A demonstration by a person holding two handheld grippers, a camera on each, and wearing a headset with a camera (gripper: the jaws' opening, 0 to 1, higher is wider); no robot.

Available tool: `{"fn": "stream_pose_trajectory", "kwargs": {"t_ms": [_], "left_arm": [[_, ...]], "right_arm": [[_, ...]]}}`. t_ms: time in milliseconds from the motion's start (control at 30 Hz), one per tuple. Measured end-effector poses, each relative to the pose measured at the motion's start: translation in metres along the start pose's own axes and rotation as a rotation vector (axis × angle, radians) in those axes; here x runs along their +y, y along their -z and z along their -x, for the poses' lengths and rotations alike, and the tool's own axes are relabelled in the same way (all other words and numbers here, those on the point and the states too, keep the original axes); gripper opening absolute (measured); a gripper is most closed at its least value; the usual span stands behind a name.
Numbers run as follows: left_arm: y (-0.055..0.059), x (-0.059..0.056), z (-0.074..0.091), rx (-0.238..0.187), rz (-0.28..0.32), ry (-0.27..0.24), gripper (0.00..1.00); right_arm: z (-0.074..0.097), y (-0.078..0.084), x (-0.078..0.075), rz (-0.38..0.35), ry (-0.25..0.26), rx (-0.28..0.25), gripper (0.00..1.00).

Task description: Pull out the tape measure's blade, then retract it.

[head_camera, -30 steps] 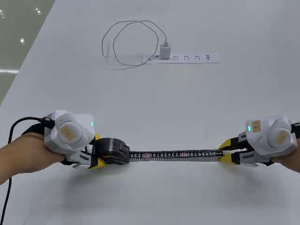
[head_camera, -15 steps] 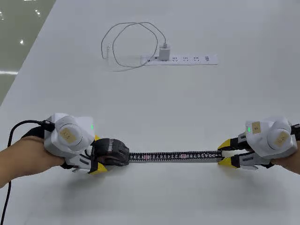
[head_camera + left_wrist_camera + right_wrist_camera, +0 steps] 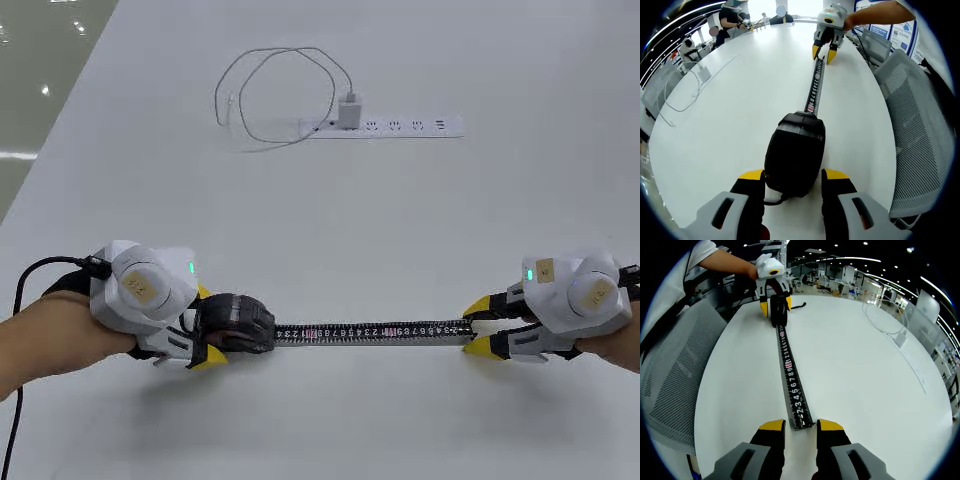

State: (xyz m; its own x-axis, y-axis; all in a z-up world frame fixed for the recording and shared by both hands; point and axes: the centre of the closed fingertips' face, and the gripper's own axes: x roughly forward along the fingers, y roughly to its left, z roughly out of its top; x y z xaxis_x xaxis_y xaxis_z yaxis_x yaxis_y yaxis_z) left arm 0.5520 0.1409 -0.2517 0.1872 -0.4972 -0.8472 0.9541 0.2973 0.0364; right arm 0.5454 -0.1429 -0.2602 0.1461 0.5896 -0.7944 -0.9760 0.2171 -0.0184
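The near surface (image 3: 400,230) is being crossed side to side by the blade (image 3: 370,331), blocking passage there. Beyond it, open room is being left up to the strip (image 3: 410,127) and cable (image 3: 295,49).

The white table (image 3: 400,230) bears a power strip (image 3: 400,126) with charger (image 3: 349,110) and looped cable (image 3: 336,90) toward its far edge, and a tape measure (image 3: 238,322), blade (image 3: 370,331) out, along its near edge.

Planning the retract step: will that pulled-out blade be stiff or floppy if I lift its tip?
Probably springy rather than floppy: the blade runs straight from the tape measure case to the right gripper. Thin and narrow, it may buckle if lifted by the tip.
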Motion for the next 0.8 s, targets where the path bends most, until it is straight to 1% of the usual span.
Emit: {"fn": "stream_pose_trajectory", "kwargs": {"t_ms": [133, 233, 333, 433, 500, 600, 667, 700, 733, 767, 800], "left_arm": [[-0.004, 0.000, 0.004, -0.030, 0.032, -0.011, 0.44], [-0.002, -0.001, 0.003, -0.031, 0.032, -0.013, 0.44], [-0.003, -0.001, 0.004, -0.037, 0.040, -0.015, 0.44], [-0.006, -0.001, 0.006, -0.056, 0.051, -0.022, 0.45], [-0.009, -0.001, 0.008, -0.079, 0.062, -0.026, 0.46], [-0.009, -0.002, 0.010, -0.086, 0.079, -0.036, 0.46], [-0.010, -0.004, 0.013, -0.104, 0.100, -0.042, 0.48], [-0.015, 0.000, 0.016, -0.140, 0.098, -0.079, 0.49], [-0.014, -0.002, 0.017, -0.134, 0.107, -0.073, 0.48], [-0.014, -0.004, 0.018, -0.139, 0.127, -0.064, 0.49], [-0.014, -0.003, 0.020, -0.153, 0.140, -0.078, 0.50]], "right_arm": [[0.003, -0.006, -0.002, -0.057, 0.010, -0.045, 0.23], [0.003, -0.006, -0.001, -0.054, 0.008, -0.044, 0.23], [0.004, -0.008, -0.001, -0.060, 0.011, -0.049, 0.23], [0.006, -0.010, -0.001, -0.063, 0.025, -0.059, 0.23], [0.007, -0.012, -0.001, -0.073, 0.034, -0.070, 0.24], [0.008, -0.013, 0.001, -0.083, 0.046, -0.073, 0.27], [0.008, -0.014, 0.003, -0.089, 0.053, -0.081, 0.27], [0.008, -0.016, 0.004, -0.089, 0.062, -0.090, 0.26], [0.009, -0.017, 0.005, -0.090, 0.068, -0.092, 0.26], [0.009, -0.017, 0.005, -0.091, 0.076, -0.095, 0.28], [0.010, -0.018, 0.004, -0.097, 0.086, -0.102, 0.29]]}}
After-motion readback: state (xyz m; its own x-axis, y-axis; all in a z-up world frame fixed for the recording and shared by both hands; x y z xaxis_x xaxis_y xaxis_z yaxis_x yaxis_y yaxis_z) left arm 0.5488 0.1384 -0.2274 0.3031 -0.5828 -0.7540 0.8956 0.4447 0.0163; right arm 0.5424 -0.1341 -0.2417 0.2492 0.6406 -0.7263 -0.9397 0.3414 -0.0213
